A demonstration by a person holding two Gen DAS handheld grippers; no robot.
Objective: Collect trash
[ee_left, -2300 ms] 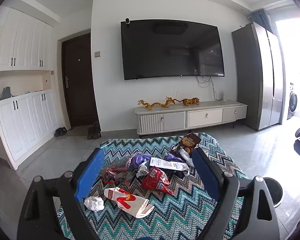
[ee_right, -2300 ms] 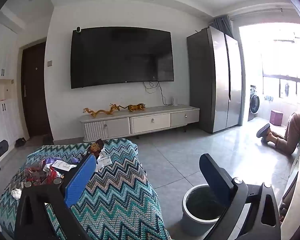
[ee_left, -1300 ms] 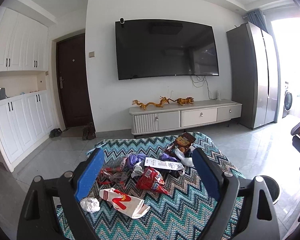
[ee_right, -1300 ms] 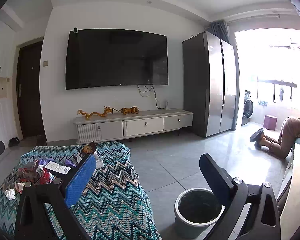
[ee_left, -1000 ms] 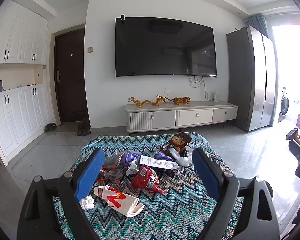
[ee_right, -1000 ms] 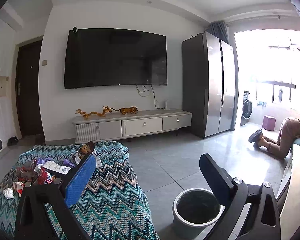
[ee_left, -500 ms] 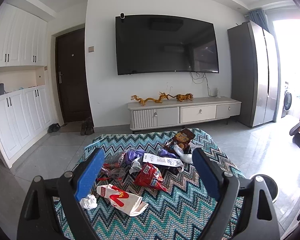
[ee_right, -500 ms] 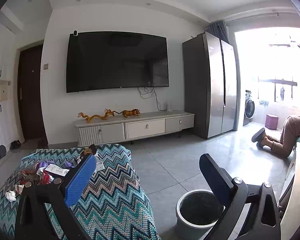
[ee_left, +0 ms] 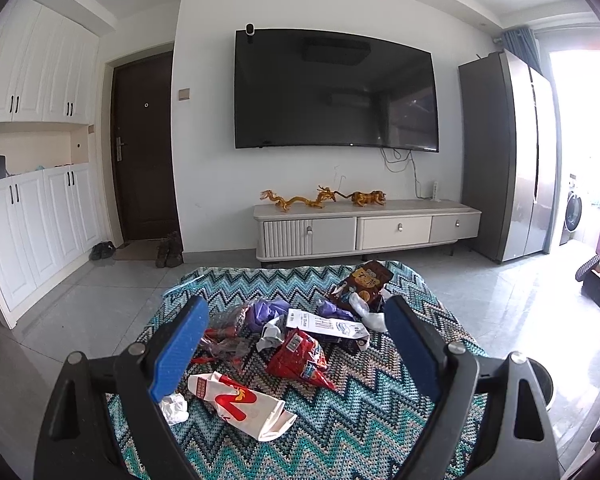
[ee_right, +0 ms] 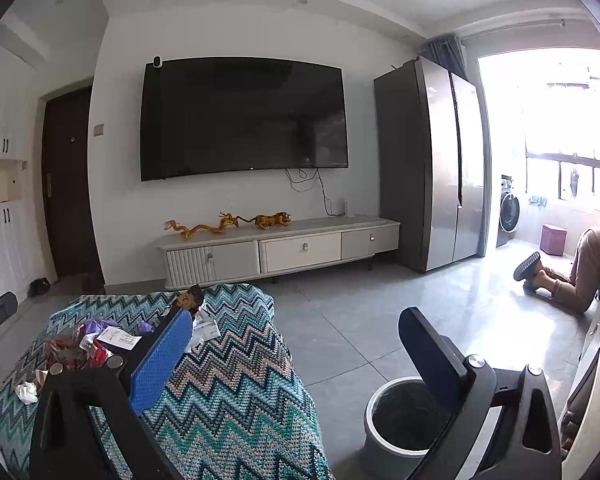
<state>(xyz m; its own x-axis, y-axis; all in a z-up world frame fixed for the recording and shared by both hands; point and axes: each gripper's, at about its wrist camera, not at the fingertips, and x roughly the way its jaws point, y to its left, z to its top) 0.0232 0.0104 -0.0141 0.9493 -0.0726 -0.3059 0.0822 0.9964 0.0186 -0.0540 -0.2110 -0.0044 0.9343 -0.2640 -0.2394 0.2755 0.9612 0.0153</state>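
Trash lies heaped on a table under a zigzag cloth point(ee_left: 372, 412): a red snack bag point(ee_left: 300, 360), a white-and-red wrapper point(ee_left: 240, 402), a crumpled white tissue point(ee_left: 175, 408), a white printed slip point(ee_left: 326, 325), purple plastic point(ee_left: 266, 308) and a brown snack bag point(ee_left: 366, 280). My left gripper point(ee_left: 296, 336) hangs open above and short of the heap, holding nothing. My right gripper point(ee_right: 296, 336) is open and empty, with the cloth-covered table point(ee_right: 228, 392) at its left and a grey bin point(ee_right: 404, 416) with a dark liner on the floor at its lower right. The heap point(ee_right: 88, 342) shows at far left there.
A low TV cabinet point(ee_left: 364, 228) with gold figurines stands against the far wall under a large TV point(ee_left: 336, 92). A tall grey fridge point(ee_right: 432, 164) is at the right. A person point(ee_right: 576, 268) kneels on the floor at far right. White cupboards point(ee_left: 32, 208) line the left.
Both views shifted slightly as the grippers drifted; the heap sits a little nearer in the left wrist view. Both grippers stayed open, and the trash has not moved.
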